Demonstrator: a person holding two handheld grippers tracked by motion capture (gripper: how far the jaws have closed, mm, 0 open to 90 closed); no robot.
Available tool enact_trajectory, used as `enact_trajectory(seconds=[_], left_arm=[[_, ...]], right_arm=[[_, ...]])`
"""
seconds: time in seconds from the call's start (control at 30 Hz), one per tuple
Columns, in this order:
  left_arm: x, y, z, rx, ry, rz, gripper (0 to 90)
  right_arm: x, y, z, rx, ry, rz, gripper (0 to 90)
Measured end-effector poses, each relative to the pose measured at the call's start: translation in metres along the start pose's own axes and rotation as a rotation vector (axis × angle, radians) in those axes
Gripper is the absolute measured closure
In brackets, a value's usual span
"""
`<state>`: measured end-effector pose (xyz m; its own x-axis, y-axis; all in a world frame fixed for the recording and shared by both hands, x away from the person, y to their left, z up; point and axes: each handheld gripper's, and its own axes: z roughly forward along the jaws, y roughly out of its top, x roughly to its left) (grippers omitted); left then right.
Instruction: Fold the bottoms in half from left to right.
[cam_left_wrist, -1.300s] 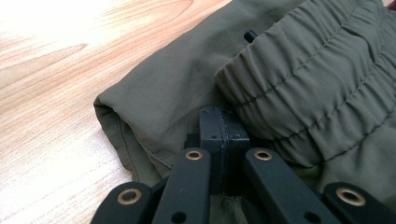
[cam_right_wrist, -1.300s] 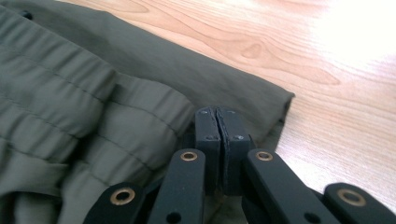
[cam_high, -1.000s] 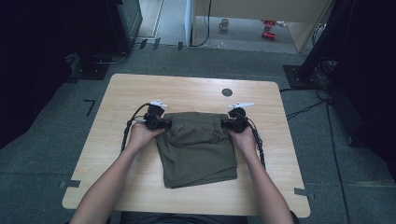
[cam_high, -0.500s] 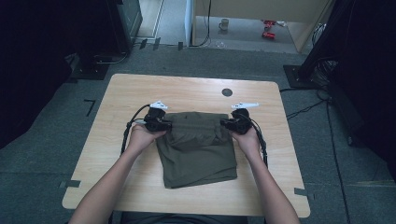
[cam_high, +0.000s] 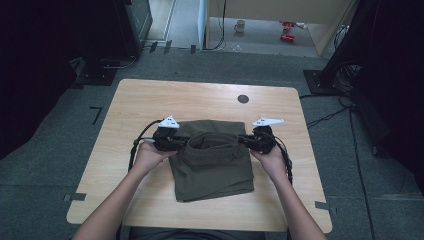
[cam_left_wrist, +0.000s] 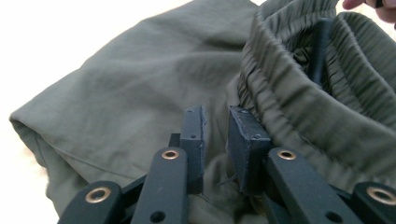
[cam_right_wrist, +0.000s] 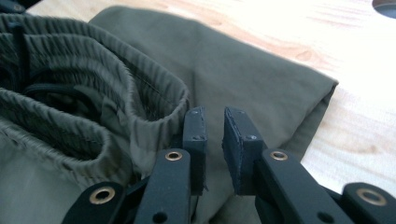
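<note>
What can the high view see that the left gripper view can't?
The high view alone takes in the whole wooden table, its round dark hole and the grey floor. The left gripper view alone brings close the gathered elastic waistband and the left hand-held gripper, its jaws slightly apart with nothing between them. Both show the folded olive-green shorts on the table.

Folded shorts (cam_high: 212, 160) lie on the desk (cam_high: 150, 100) at its middle, toward the person's edge. Left gripper (cam_high: 181, 142) sits at the waistband's (cam_high: 215, 137) left end, right gripper (cam_high: 245, 140) at its right end. A round desk hole (cam_high: 243, 99) lies behind the shorts.
</note>
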<state>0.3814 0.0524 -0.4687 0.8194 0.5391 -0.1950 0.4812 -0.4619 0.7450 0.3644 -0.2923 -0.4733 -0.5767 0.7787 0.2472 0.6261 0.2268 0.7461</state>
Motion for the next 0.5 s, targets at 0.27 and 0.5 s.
enact_trajectory(seconds=[0.27,0.5], left_arm=[[-0.014,-0.012,-0.007,-0.007,-0.003,0.029,72.5],[-0.024,-0.016,-0.013,-0.016,-0.007,0.040,68.4]], right_arm=[[0.009,-0.015,-0.011,0.025,0.010,-0.030,76.0],[0.014,-0.023,-0.019,0.010,0.022,-0.035,74.3]])
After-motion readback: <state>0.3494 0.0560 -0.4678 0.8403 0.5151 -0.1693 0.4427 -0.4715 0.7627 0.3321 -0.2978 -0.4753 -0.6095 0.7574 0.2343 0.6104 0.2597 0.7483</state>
